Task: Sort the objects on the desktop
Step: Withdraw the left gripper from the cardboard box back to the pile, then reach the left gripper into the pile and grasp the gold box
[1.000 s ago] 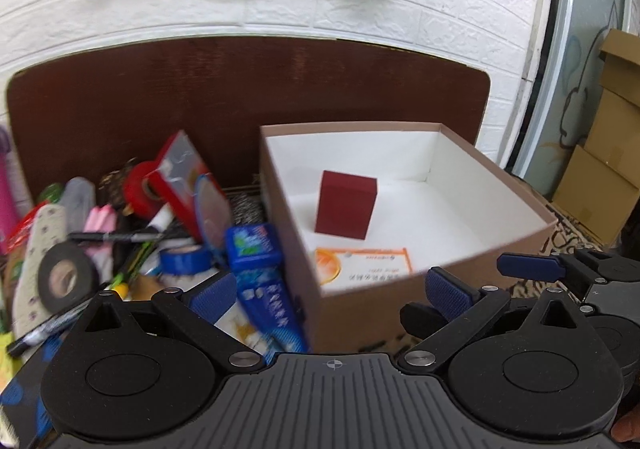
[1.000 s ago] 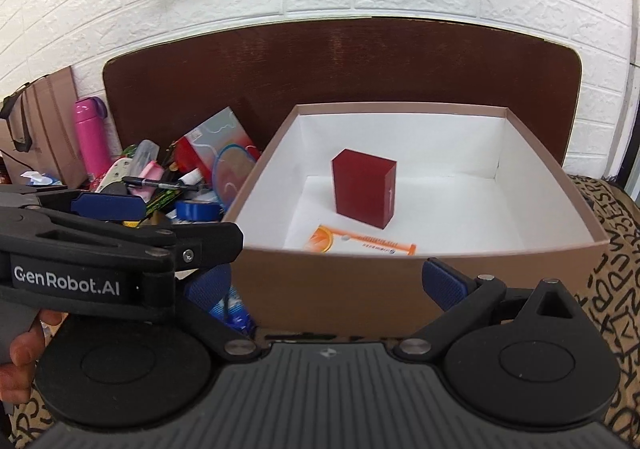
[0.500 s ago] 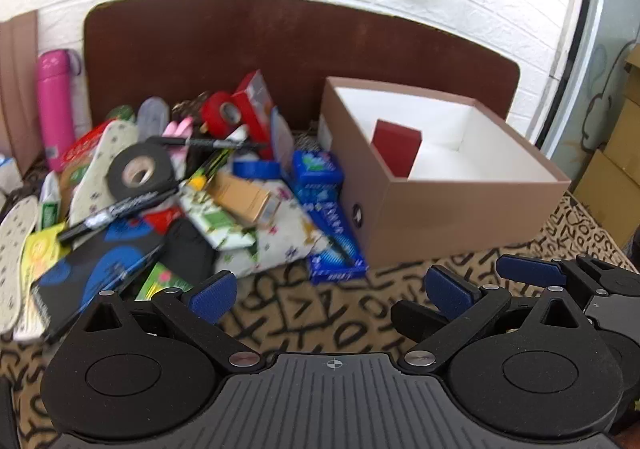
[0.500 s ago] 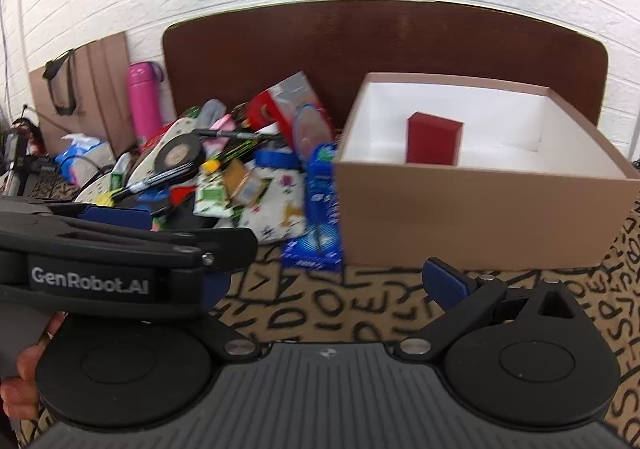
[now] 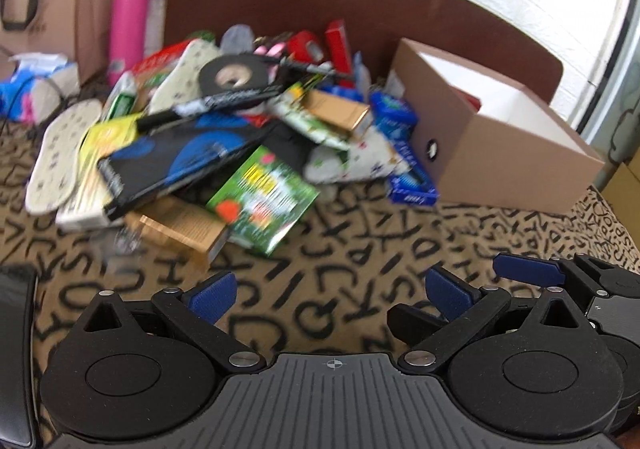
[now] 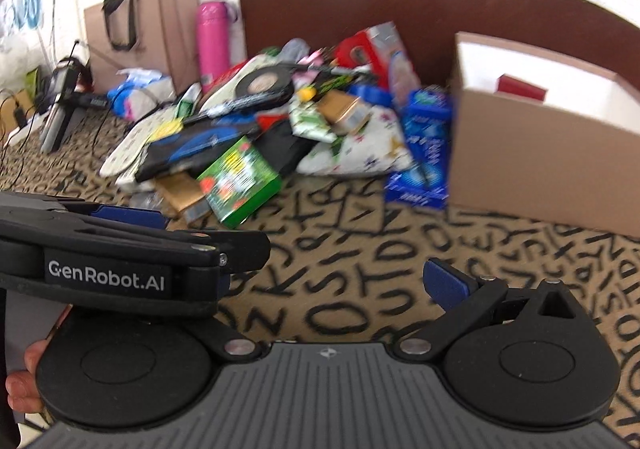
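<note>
Both grippers have pulled back and swung left in the last second — a moment ago each hung right over the cardboard box [image 5: 500, 153], looking down at the red block [image 6: 522, 87] and an orange-printed packet on its white floor; now the box sits to the far right in both views and the heap of clutter [image 5: 224, 129] fills the middle. That reads as one drop-off finished and the search for the next item beginning.

The left gripper [image 5: 328, 291] hovers above the letter-patterned cloth on the counter [image 5: 360, 249], jaws spread wide and empty. The right gripper [image 6: 332, 281] is just beside it, also released with nothing between its blue pads; its left finger is partly hidden behind the other tool's body.

The unsorted things lie piled to the left of the box, touching its near-left wall: a green carton [image 5: 264, 201] at the near edge, a gold box [image 5: 340, 115] higher up, a black tape roll [image 5: 234, 75] on top with a marker [image 5: 228, 101] lying across below it, blue packs [image 6: 424, 137] against the cardboard. The green carton is nearest and least buried — probably the easiest next pick, though motion blur hides the fine detail.
</note>
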`<state>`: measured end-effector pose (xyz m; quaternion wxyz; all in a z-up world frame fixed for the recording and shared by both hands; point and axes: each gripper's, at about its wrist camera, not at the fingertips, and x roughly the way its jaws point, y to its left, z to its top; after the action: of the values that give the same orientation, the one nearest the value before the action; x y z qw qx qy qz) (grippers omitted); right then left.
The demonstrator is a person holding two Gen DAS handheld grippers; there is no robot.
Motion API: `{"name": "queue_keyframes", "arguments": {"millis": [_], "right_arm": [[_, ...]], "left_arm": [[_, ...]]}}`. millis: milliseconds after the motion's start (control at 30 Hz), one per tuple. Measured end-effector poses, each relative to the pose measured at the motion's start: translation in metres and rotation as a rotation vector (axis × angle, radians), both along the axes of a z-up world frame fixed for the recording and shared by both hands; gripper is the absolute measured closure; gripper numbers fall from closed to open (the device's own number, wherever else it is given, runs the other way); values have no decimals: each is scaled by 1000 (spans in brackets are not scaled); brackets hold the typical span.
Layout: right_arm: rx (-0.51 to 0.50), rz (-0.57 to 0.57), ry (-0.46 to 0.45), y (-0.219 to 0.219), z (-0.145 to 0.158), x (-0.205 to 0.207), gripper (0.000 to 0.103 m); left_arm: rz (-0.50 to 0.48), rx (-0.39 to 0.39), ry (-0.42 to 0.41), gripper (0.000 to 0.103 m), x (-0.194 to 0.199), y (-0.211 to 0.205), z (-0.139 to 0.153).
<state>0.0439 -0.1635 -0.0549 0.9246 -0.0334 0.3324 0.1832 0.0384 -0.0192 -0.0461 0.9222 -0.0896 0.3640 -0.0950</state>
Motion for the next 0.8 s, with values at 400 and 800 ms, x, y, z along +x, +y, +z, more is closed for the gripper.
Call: {"name": "queue_keyframes", "arguments": {"millis": [400,800], "right_arm": [[-32,61,-38,25,-13,14,1],[-40,114,-33,44,-25,38,1]], "left_arm": [[-5,-25,-10,0,12,30,-11],[59,-91,31,5,38,66,-22]]}}
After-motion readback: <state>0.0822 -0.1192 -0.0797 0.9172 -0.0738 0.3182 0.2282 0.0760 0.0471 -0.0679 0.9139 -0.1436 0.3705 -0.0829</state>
